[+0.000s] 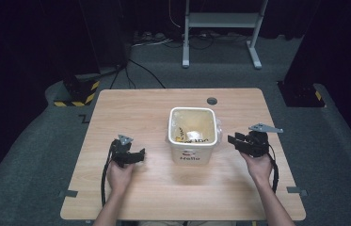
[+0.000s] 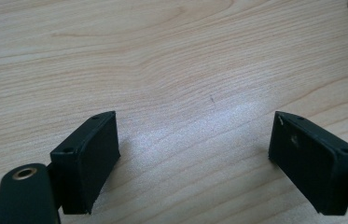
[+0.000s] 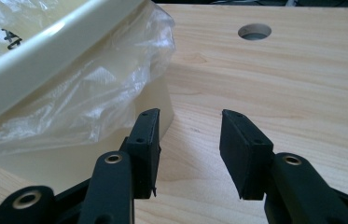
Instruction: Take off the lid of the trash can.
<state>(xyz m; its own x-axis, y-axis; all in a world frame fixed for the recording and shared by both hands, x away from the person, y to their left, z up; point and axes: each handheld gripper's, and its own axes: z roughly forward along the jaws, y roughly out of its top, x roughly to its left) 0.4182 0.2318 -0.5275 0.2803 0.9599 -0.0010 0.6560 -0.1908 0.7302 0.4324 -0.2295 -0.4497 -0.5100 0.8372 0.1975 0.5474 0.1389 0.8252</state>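
Here, centre of the high view: the bin [image 1: 193,135], a cream, square-mouthed tub standing upright on the table [image 1: 131,110], mouth facing up, its long axis vertical. A clear bag [image 1: 196,123] lines it and spills over the rim; its printed face turns toward the bottom of the frame. My right gripper [image 1: 237,141] sits just right of the bin, pointing left at its side wall, near but apart. In the right gripper view my jaws stand partly apart with nothing between them, the fingers [image 3: 146,140] released; the bin [image 3: 69,60] and bag fill the upper left, and a round hole [image 3: 254,31] in the table lies at upper centre. My left gripper [image 1: 135,156] lies left of the bin, pointing right. In the left gripper view its fingers [image 2: 92,154] are spread wide over bare wood, grasping nothing.
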